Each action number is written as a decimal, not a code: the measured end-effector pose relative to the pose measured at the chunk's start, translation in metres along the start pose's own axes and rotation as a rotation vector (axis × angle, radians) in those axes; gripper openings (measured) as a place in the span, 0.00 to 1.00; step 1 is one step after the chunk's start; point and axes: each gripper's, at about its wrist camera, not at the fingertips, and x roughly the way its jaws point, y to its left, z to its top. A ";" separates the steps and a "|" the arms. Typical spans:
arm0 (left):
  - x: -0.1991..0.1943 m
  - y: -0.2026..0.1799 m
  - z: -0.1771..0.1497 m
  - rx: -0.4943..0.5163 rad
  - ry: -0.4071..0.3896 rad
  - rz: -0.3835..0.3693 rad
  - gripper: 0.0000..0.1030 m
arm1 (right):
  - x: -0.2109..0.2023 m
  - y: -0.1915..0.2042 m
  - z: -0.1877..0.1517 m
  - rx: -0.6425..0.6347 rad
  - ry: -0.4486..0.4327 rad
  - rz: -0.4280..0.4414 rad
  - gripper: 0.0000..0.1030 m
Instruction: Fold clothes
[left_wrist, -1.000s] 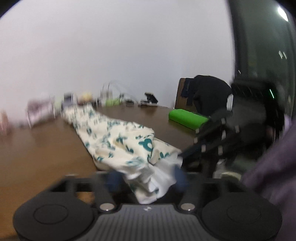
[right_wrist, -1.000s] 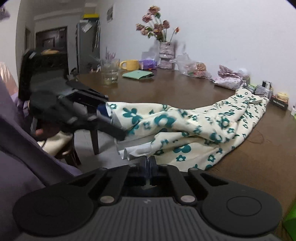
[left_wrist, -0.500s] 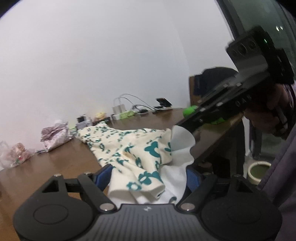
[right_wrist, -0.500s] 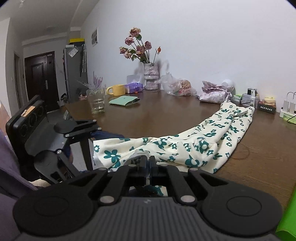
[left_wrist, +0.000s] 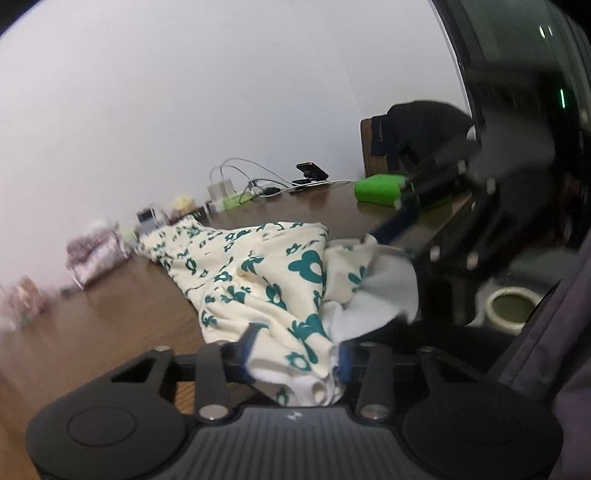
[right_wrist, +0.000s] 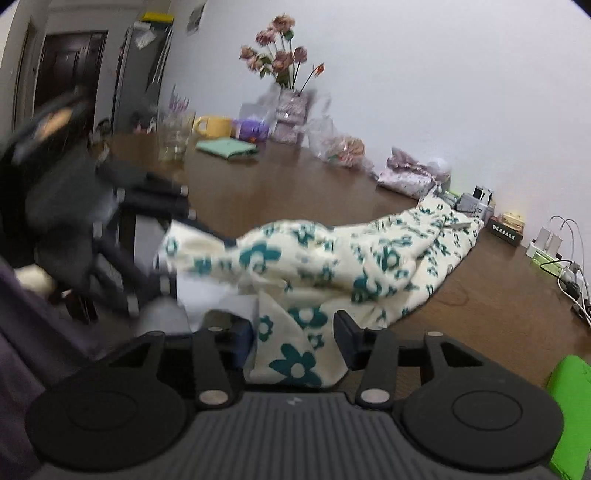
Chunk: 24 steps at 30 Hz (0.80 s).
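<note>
Brown wooden table (right_wrist: 280, 192), white wall (right_wrist: 443, 74)

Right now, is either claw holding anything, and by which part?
Left claw closing on the floral garment at its bunched near edge; right claw opening, cloth loose between its jaws.

Garment (left_wrist: 258, 280): soft matt cloth, cream with teal flower print, plain white on the inside, creased. Table (right_wrist: 491, 295): dark brown wood, smooth, semi-gloss, catches light at 12 o'clock. Left gripper (left_wrist: 295, 354): matt black plastic body, ribbed top plate, bright metal screw heads, blue pads. Right gripper (right_wrist: 293, 339): same matt black plastic, ribbed plate, metal screws. Green block (left_wrist: 380, 190) at 2 o'clock: smooth plastic, slight sheen. Mug (right_wrist: 214, 126): glossy yellow ceramic look. Tumbler (right_wrist: 173, 138) beside it: clear glass. Bags (right_wrist: 336, 144) along the wall: thin crinkled clear plastic. Wall (left_wrist: 221, 92): flat matt paint. Sleeve (left_wrist: 546, 332): dull purple cloth.
</note>
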 end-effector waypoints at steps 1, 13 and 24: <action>-0.002 0.005 0.002 -0.028 0.006 -0.021 0.19 | 0.001 -0.002 -0.003 0.008 0.007 0.005 0.36; -0.035 0.054 0.061 -0.153 0.033 -0.245 0.14 | -0.036 -0.024 0.031 0.071 -0.080 0.136 0.05; 0.134 0.162 0.098 -0.557 0.200 -0.085 0.15 | 0.100 -0.119 0.090 0.415 0.099 -0.274 0.06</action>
